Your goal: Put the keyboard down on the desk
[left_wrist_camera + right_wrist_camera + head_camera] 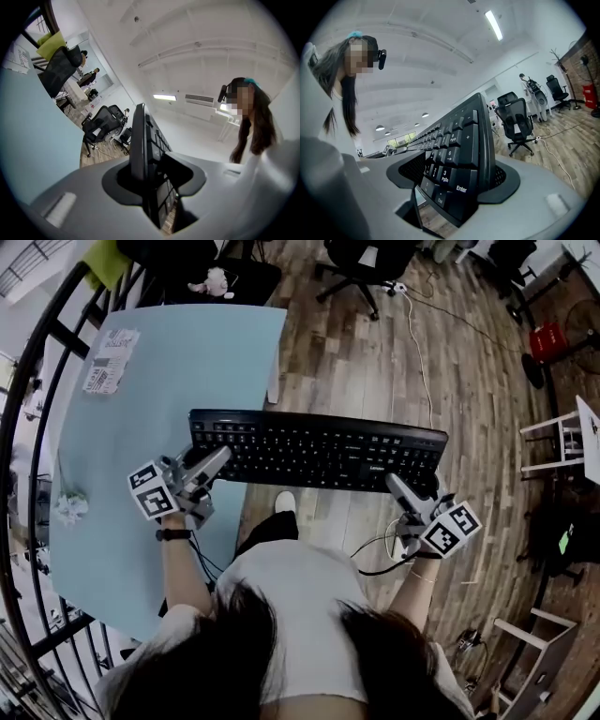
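1. Here the keyboard [319, 448], a long black full-size board, hangs level between the two grippers. Its left end lies over the desk [159, 381] at the right edge, and the rest reaches out past that edge above the wooden floor. Whether the left end touches the desk top cannot be told.
2. Left gripper [211, 465]: its fingers [89, 192] stand part-way closed and clamp the keyboard's left end, one on the key face and one on the underside.
3. Right gripper [398, 486]: its fingers [543, 187] stand wider but are likewise closed on the board. They hold the number-pad end across its thicker corner near the Enter key.
4. Handling, as judged: the case is rigid plastic and looks light, so an end-to-end hold should carry it without sag. The smooth shell and the loose keycaps offer a poor grip surface and may slip or tilt if one end is let go first.
5. Best hold, as judged: the two short ends, as shown, with pressure on the frame rather than the keys.
6. Placement, as judged: the bare desk near the right edge is free, well apart from the paper sheet [111, 360] at the far left corner.
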